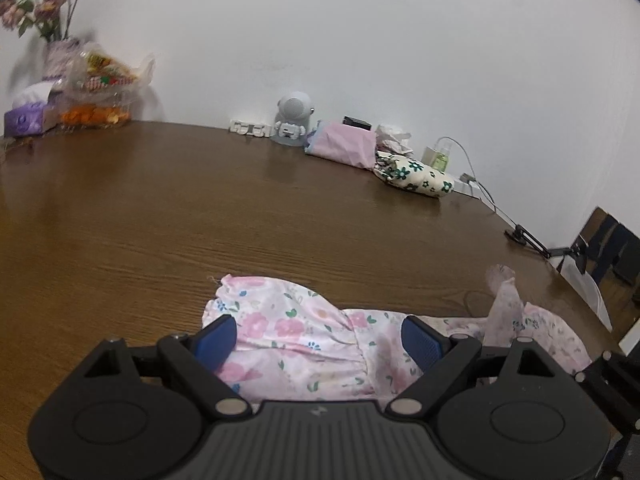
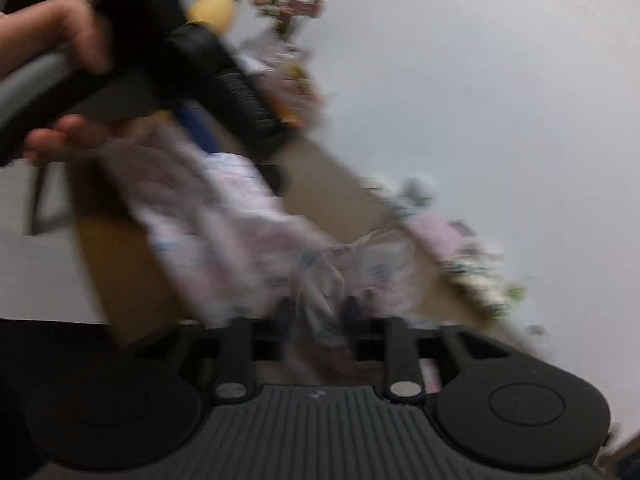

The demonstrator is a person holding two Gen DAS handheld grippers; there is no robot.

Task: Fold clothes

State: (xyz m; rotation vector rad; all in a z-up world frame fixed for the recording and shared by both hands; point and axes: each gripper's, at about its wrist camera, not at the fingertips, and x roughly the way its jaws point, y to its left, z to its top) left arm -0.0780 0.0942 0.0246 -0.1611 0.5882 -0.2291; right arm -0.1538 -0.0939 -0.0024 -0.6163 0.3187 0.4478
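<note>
A: Where's the garment?

B: Pink floral garment lies crumpled on the near part of the wood table, right under the left gripper. One end of it sticks up at the right side, w/ a twisted bit raised off the table.

A: Left jaws?

B: Spread wide. Blue pads sit apart w/ cloth lying between and below them, nothing pinched. Can't tell if the pads touch the cloth.

A: Right gripper?

B: Right gripper view is very blurred and tilted. Jaws close together, a bunch of the garment pinched between the tips. Cloth runs from there up-left toward the left gripper, which a hand holds by the handle.

A: Anything else on the table?

B: Along the far edge by the wall: flowers in a vase, a snack bag, a tissue box, all at the left corner. Mid-edge: a small robot-shaped gadget, then a pink folded cloth, then a green-flower folded cloth just beside it. A cable runs past those to the right. All well apart from the garment.
</note>
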